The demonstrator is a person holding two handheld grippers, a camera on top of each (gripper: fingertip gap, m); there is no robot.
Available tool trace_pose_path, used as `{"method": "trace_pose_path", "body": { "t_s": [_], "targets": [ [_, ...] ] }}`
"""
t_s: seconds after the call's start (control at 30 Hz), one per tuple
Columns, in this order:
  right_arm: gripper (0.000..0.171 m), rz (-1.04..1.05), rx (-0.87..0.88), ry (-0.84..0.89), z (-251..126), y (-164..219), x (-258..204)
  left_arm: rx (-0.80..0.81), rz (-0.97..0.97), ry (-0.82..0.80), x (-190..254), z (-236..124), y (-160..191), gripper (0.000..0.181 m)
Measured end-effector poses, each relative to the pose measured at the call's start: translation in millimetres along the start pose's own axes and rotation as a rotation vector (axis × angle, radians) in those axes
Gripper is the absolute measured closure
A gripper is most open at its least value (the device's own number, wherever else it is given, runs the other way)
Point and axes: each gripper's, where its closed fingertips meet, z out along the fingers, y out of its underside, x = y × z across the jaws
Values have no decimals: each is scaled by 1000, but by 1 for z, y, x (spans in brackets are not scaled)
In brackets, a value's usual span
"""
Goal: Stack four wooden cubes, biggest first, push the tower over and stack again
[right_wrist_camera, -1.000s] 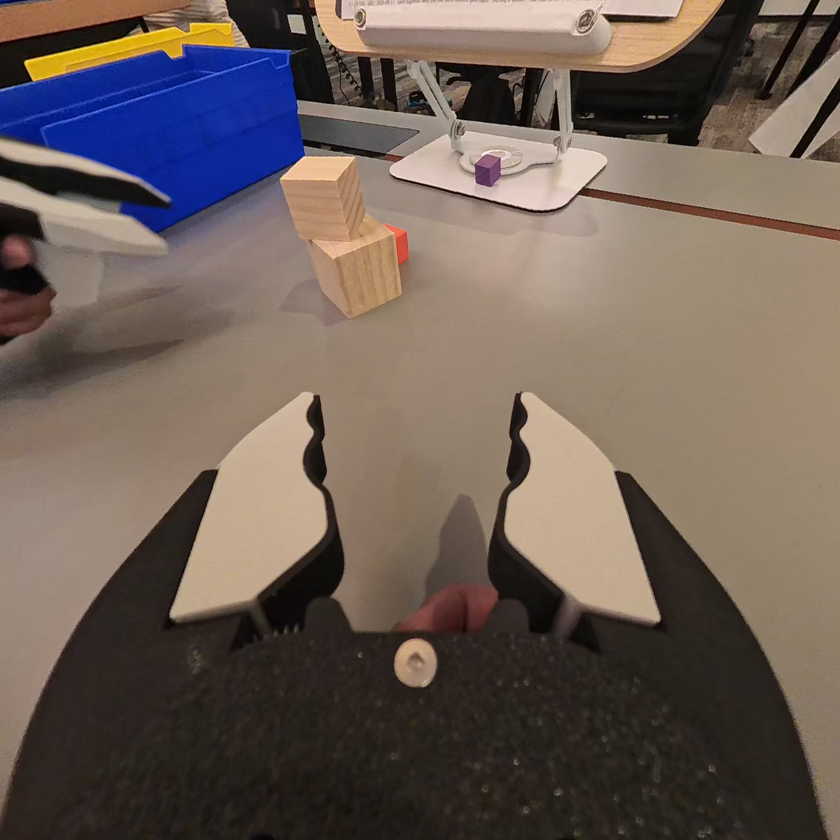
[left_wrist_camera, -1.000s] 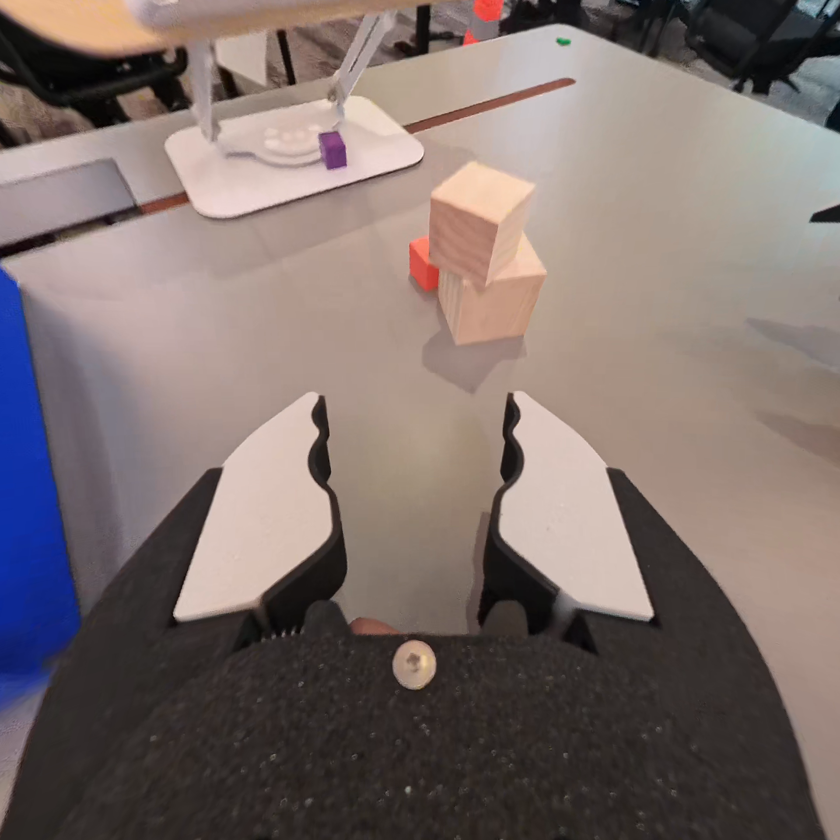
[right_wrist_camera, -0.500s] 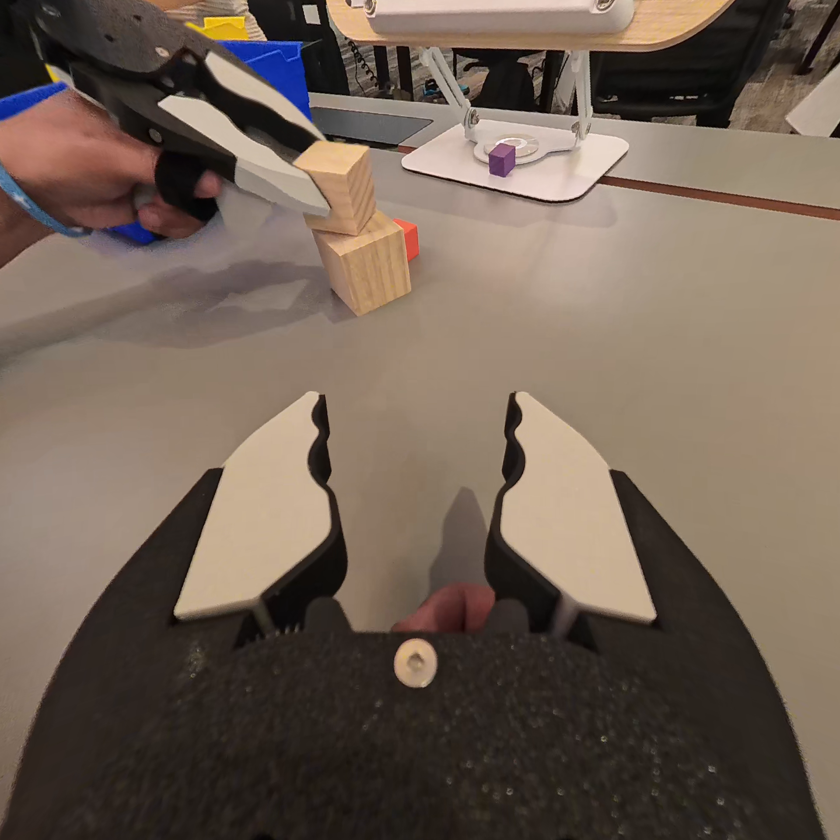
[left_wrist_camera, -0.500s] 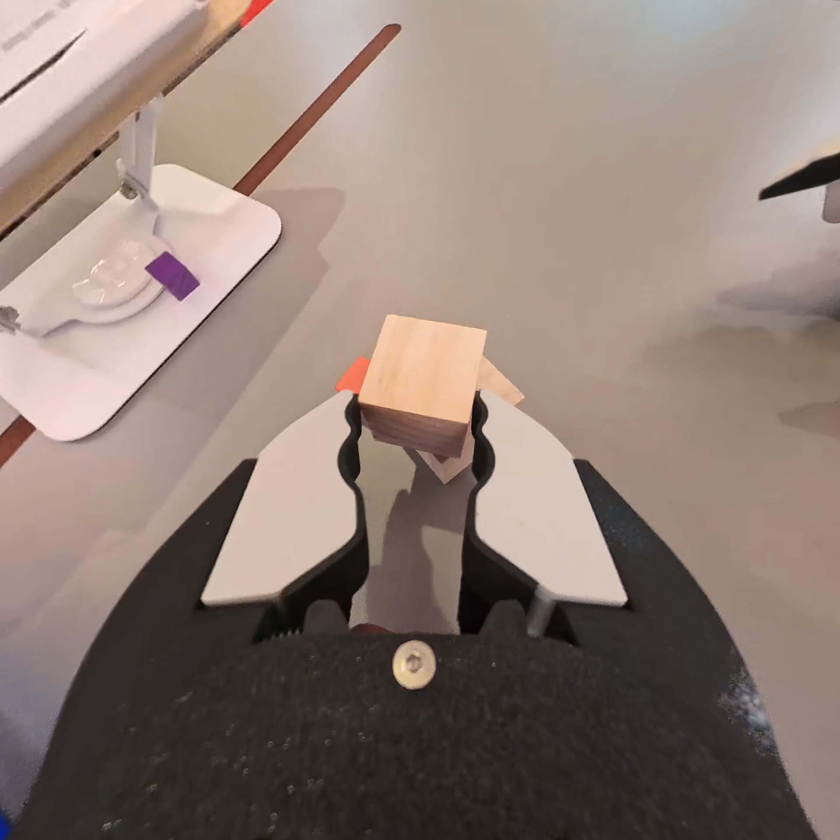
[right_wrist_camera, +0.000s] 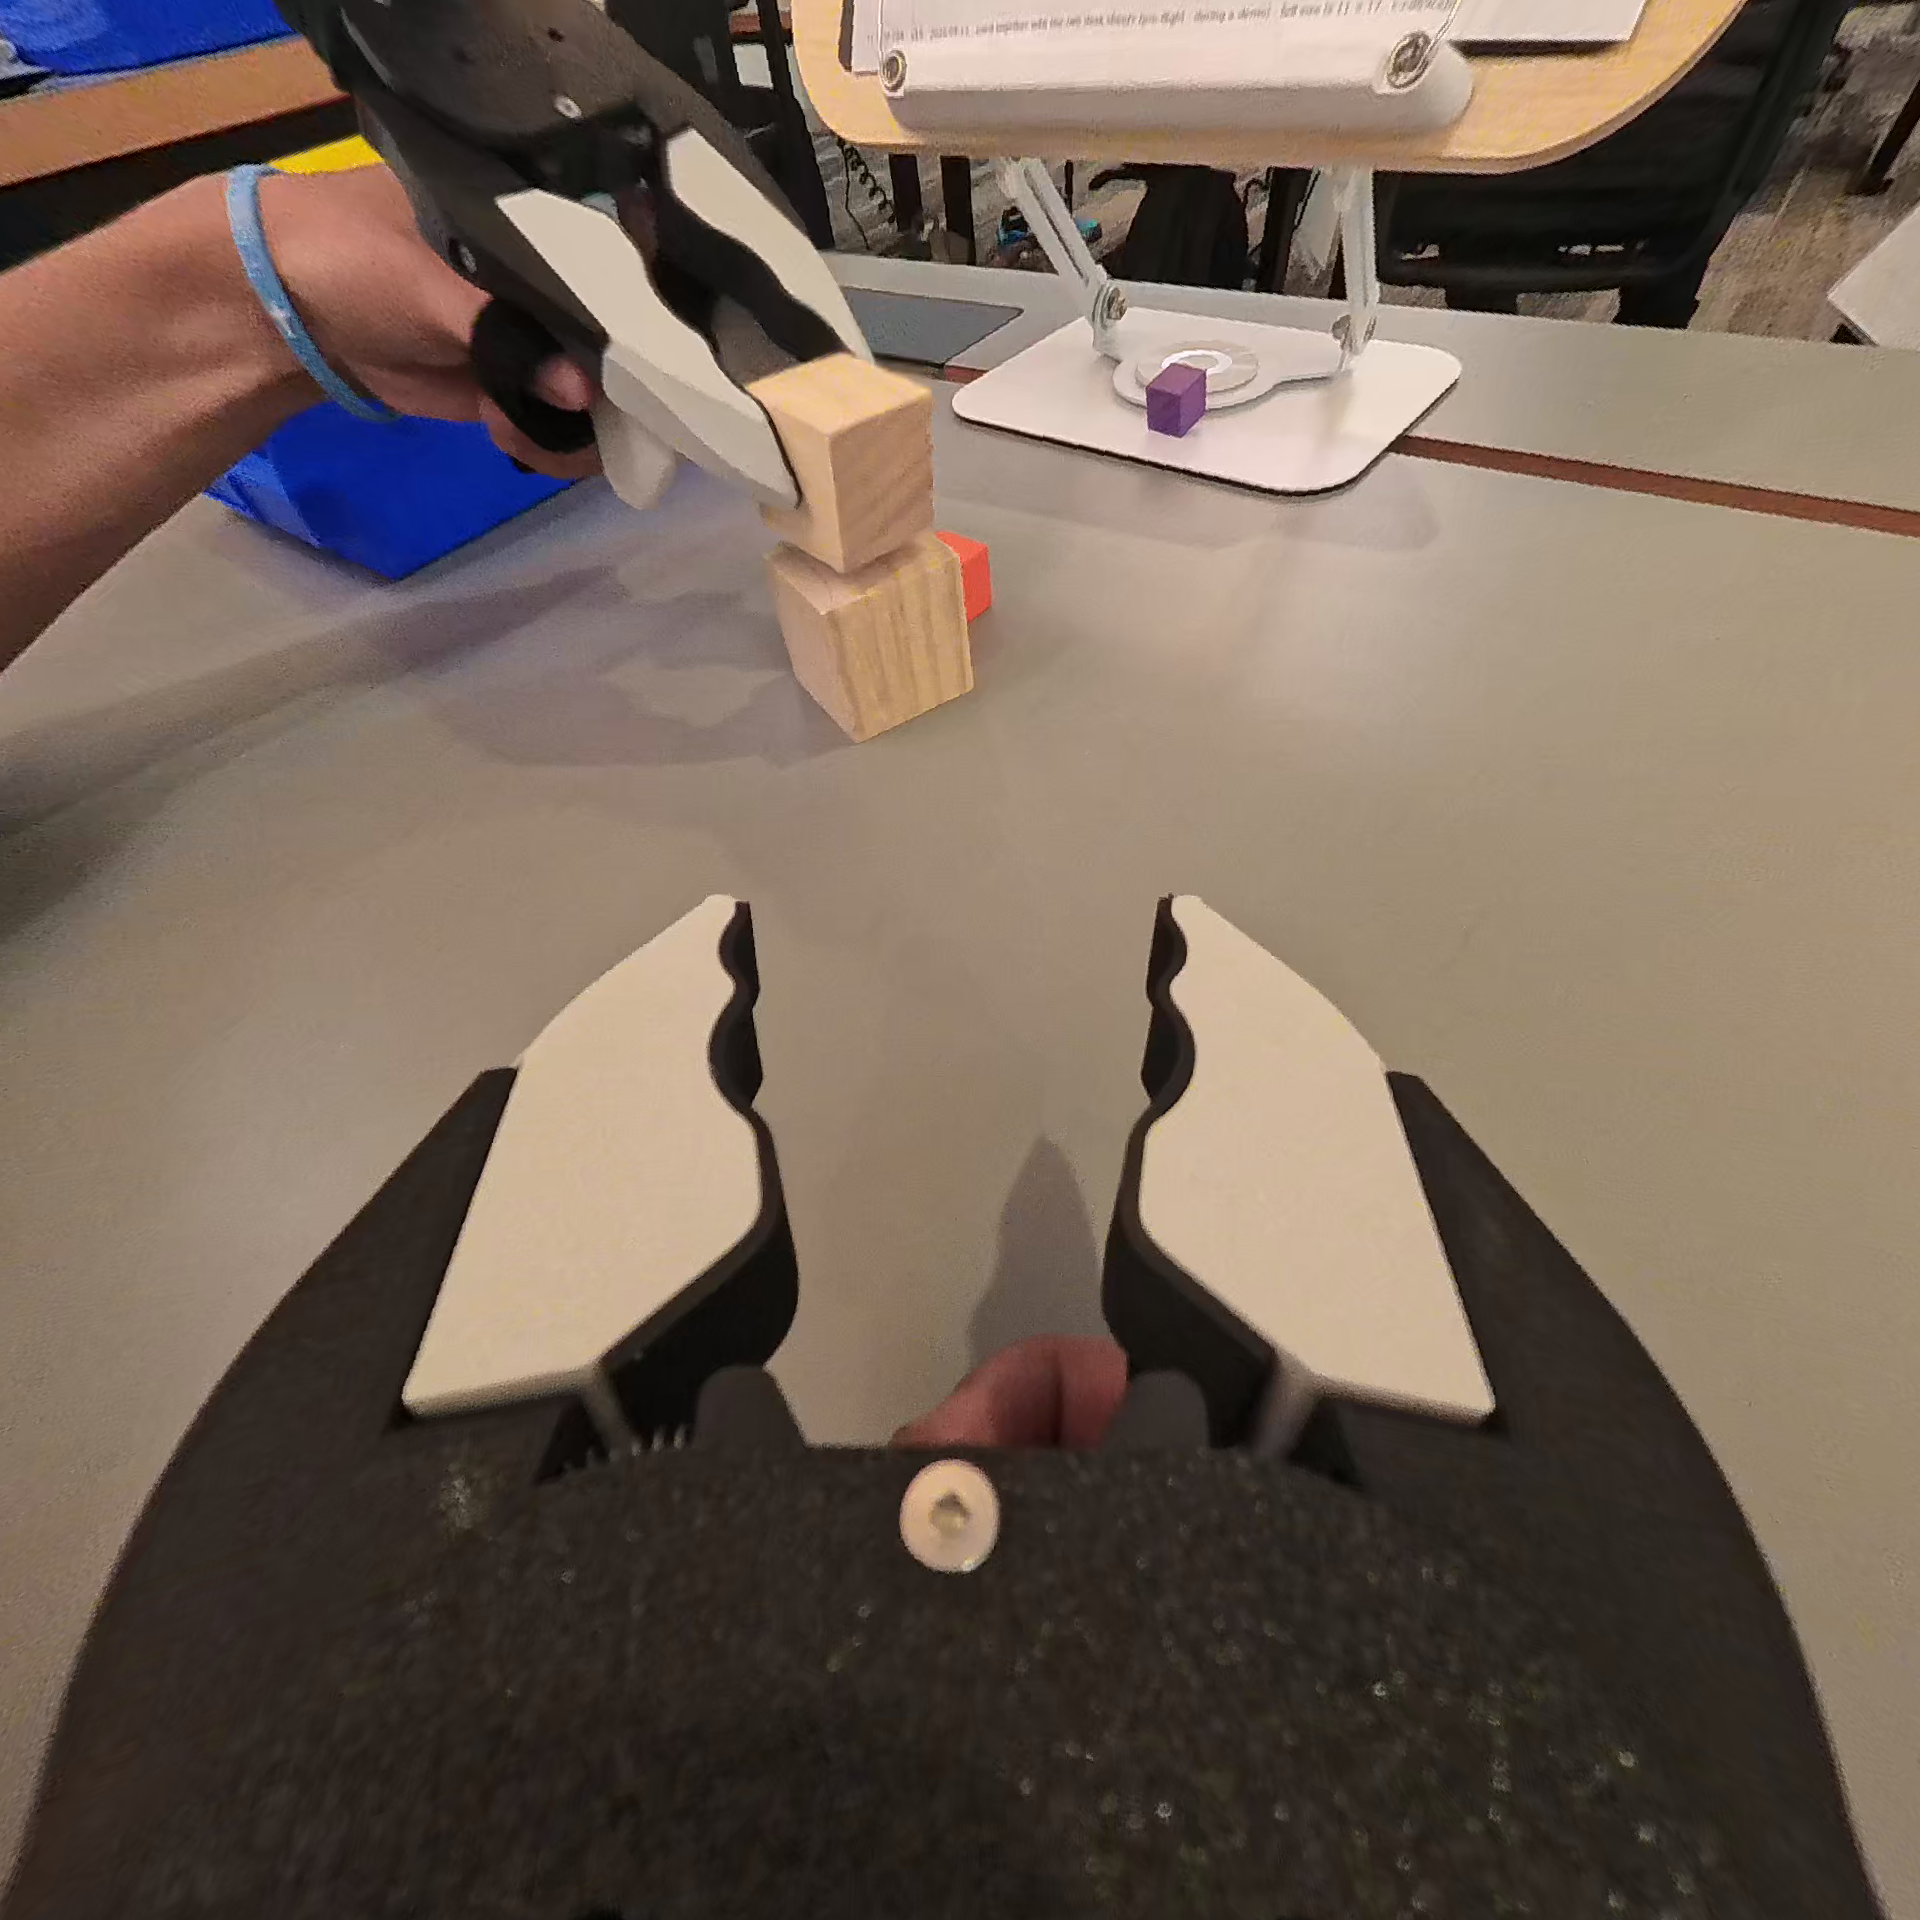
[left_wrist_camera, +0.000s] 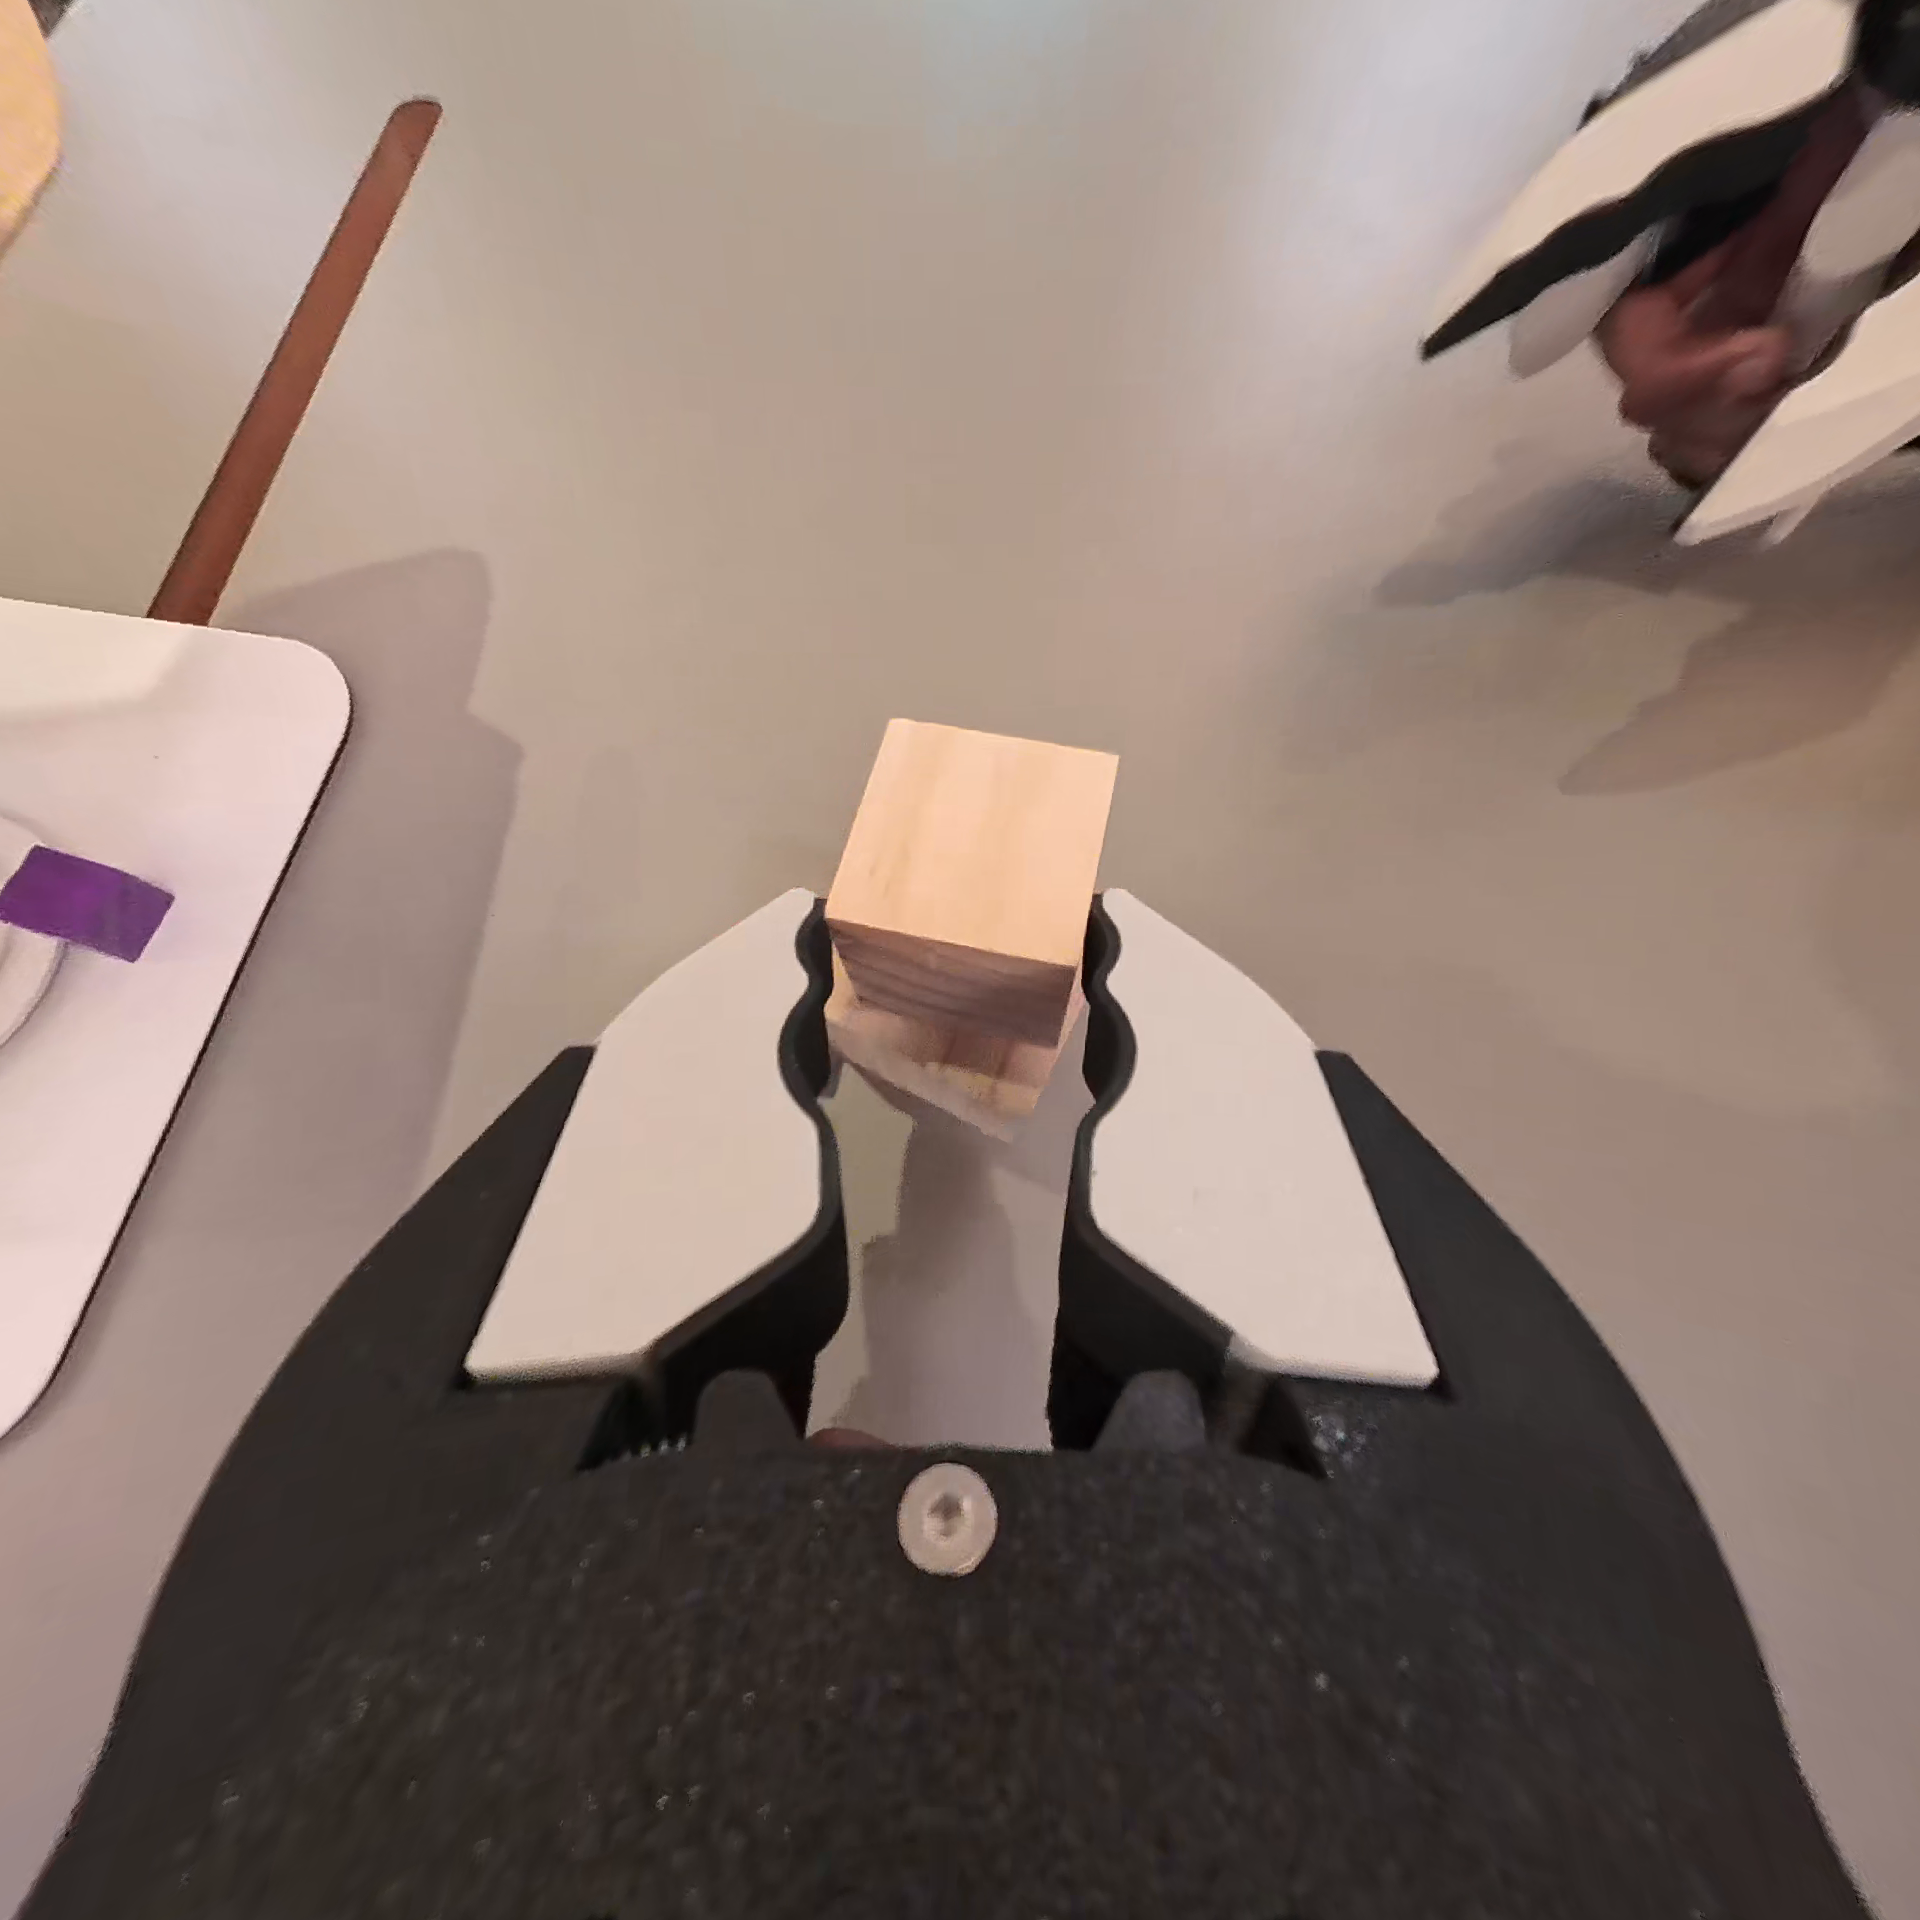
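Two plain wooden cubes stacked ahead of right tongs (right_wrist_camera: 951,935), which are spread, empty. Left tongs (left_wrist_camera: 956,966) pinch the upper cube (left_wrist_camera: 971,883), sitting skewed on the lower cube (right_wrist_camera: 873,639). Risk: tilted lift drags the base, topples it onto red cube (right_wrist_camera: 971,575).

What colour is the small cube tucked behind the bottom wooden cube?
Orange-red. The small cube shows best in the right wrist view, peeking out behind the bottom wooden cube.
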Motion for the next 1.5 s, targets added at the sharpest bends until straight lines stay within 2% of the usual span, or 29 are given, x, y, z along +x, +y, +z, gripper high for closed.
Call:
{"method": "trace_pose_path", "body": {
  "t_s": [0.2,0.33,0.87,1.17,1.33,1.5],
  "targets": [
    [99,-1,0,-4,-3,-1,1,-31,51,40,4,3,10,135],
    [99,0,1,-12,-4,-1,0,2,68,56,4,3,10,135],
    [101,-10,-16,-42,0,1,-10,25,-72,0,18,-6,17,136],
    [101,-24,-25,-56,0,0,-15,-90,-12,5,50,-5,18,136],
    [102,-25,-30,-64,0,2,-17,-93,21,-31,70,-4,17,136],
    [102,-31,-30,-66,-1,1,-19,-1,-38,-115,72,-33,4,136]
  ]
}}
